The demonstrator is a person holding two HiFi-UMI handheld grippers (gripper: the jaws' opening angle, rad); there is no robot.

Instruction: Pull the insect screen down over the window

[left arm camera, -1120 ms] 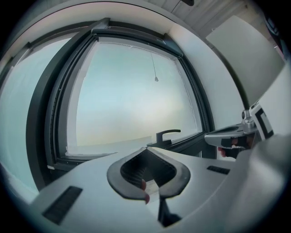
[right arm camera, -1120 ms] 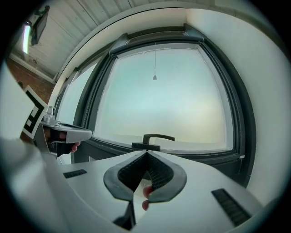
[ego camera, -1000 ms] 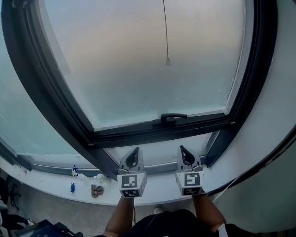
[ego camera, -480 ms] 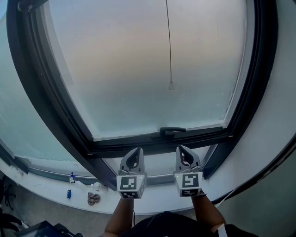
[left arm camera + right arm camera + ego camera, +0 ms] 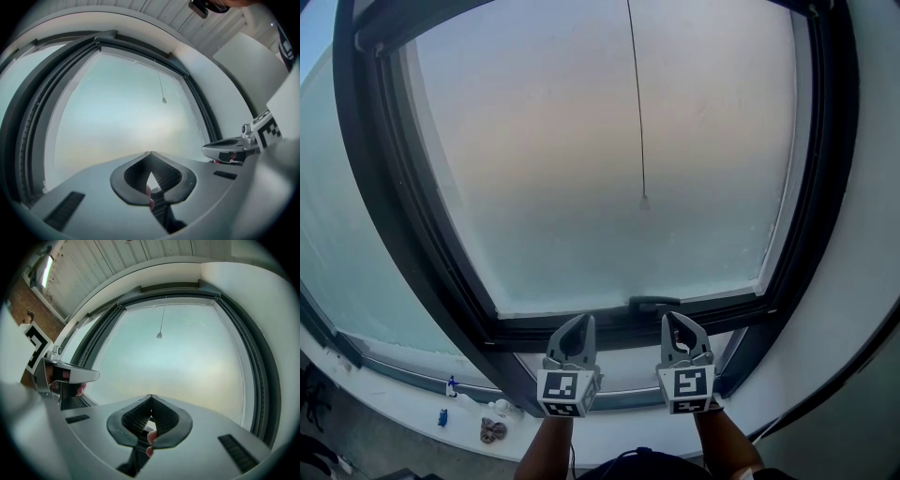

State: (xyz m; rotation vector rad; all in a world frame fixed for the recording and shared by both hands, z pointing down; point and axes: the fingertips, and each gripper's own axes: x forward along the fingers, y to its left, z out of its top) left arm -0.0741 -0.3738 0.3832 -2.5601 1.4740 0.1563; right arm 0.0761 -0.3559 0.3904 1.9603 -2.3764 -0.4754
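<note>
I can read no words, numbers or brands. Behind the jaws, my left gripper (image 5: 583, 319) and right gripper (image 5: 668, 316) each carry a square marker (image 5: 562, 386) — pattern only, no letters.

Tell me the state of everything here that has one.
Left gripper, shut, empty.
Right gripper, shut, empty.
Window, shut.
Handle, lying level along the bottom frame.
Cord, hanging straight, untouched.
</note>
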